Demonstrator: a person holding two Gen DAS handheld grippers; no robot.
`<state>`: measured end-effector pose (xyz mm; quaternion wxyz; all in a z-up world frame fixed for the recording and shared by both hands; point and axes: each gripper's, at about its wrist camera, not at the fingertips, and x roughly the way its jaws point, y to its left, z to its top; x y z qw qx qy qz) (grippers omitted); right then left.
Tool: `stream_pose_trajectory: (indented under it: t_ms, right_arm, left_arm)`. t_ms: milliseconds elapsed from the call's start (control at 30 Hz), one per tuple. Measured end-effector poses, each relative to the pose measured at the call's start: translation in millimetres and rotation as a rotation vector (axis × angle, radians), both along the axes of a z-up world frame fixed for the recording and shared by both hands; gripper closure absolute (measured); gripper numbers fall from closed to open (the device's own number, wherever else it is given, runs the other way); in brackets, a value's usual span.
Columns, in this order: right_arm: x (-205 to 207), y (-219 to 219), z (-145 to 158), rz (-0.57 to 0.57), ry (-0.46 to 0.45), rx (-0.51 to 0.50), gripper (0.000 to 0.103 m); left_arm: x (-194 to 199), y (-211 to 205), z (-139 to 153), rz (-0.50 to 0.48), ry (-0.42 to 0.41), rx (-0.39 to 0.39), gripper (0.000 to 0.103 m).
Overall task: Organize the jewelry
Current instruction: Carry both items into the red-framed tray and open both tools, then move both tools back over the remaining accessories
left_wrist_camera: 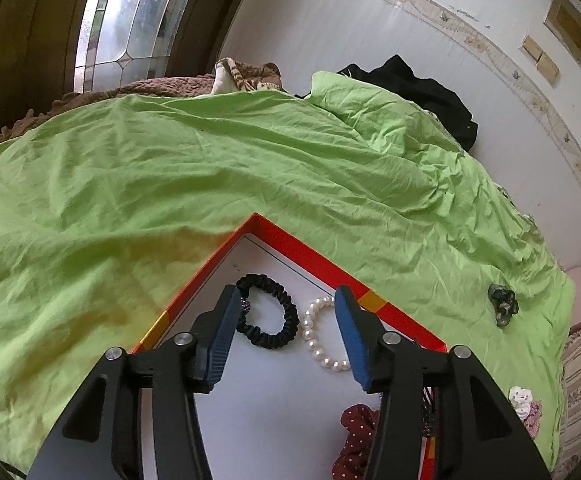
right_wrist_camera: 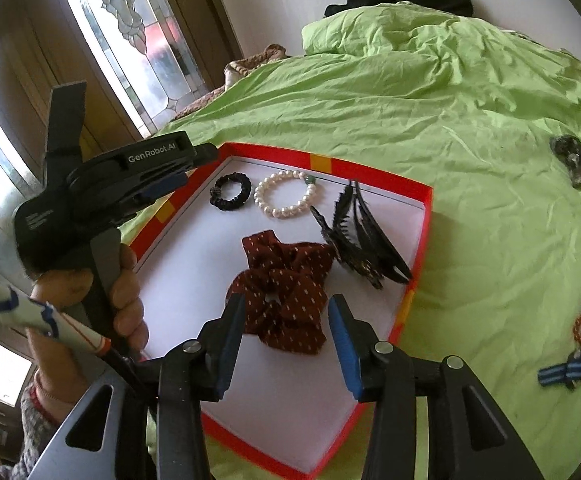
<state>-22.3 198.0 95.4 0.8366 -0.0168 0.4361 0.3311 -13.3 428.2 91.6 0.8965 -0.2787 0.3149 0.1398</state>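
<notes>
Jewelry sits in a red-rimmed box [right_wrist_camera: 424,216] on the green bedspread [right_wrist_camera: 430,112]. At its far corner, the black hair tie [left_wrist_camera: 268,312] and pearl bracelet [left_wrist_camera: 322,336] lie below the left gripper [left_wrist_camera: 286,336], parted and empty. Nearer, the maroon scrunchie [right_wrist_camera: 286,288] lies under the right gripper [right_wrist_camera: 286,344], likewise parted, gripping nothing.

Both grippers' [left_wrist_camera: 284,304] [right_wrist_camera: 286,308] jaws apart, empty

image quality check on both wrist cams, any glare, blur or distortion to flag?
Left wrist: strong fisheye bend with dark corners; stained-glass window blown out; green sheet and black scrunchie in the red-rimmed box stay sharp. Right wrist: same bend; window overexposed, sleeve beside it washed out; hair bow near the edge smeared; maroon scrunchie crisp.
</notes>
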Motion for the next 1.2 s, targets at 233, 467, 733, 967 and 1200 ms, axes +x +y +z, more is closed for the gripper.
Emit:
stream_pose_trajectory:
  t_ms: [233,467,733,967,1200]
  right_arm:
    - [-19,-58,3,-0.06,-0.02,-0.004,0.054]
    - [-30,-165,-6,-0.235,-0.002,-0.065,0.054]
    - [-46,-324,-23,-0.531,0.023,-0.118,0.052]
    - [-45,-409,-37,-0.682,0.066,-0.014,0.05]
    - [-34,-437,-55,-0.709,0.068,0.09,0.048]
  left_arm:
    - [-9,-16,5,-0.006,-0.016,0.053,0.054]
    - [-36,-62,36,-0.069,-0.14,0.111,0.054]
    - [-53,-154,55,-0.259,-0.151,0.137,0.04]
    - [-43,-256,35,-0.485,-0.036,0.236,0.04]
    - [-20,-346,9,-0.692,0.06,0.281,0.04]
